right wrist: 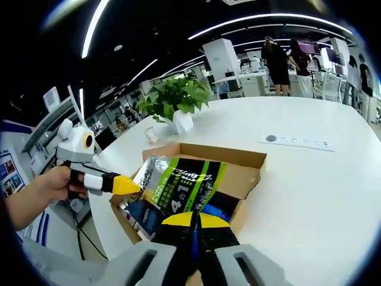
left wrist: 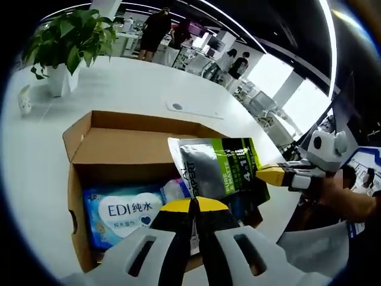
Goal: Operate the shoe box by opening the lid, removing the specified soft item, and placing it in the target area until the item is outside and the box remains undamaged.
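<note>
Two grippers pinching pouch, above box

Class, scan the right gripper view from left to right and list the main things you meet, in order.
Person's hand → left gripper → green-and-grey pouch → open cardboard box → round socket plate on the white table.
</note>
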Motion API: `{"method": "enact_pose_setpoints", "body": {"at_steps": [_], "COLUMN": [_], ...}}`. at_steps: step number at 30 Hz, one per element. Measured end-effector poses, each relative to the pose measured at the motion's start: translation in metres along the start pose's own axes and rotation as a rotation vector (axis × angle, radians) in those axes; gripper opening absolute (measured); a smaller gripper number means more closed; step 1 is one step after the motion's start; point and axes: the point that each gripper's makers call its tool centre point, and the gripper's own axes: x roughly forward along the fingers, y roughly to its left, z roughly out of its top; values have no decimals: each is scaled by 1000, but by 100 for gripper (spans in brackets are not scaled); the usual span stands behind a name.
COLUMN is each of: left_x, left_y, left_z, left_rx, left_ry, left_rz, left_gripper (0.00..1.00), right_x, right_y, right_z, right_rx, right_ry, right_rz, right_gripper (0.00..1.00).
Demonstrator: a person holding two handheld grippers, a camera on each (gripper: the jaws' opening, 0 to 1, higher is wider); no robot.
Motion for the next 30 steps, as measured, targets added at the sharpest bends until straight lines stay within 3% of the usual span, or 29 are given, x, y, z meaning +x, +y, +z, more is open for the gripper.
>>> {"method": "enact_pose_setpoints", "body": {"at_steps": [14,30], "left_x": [14,35], "left_y": [-29,-54], "left_z": [7,6], "left_rx": [8,22], "left_ry": [-12,15], "left_rz": [-25,-52], "left_gripper": [0,0], "right_x": [-21,-40], "right_y": [-25,-50], "right_z": [-2,-8], "right_rx": [43,59], "right_ry": [12,22], "right_rz": [-28,-64], "right_gripper": [0,0]}}
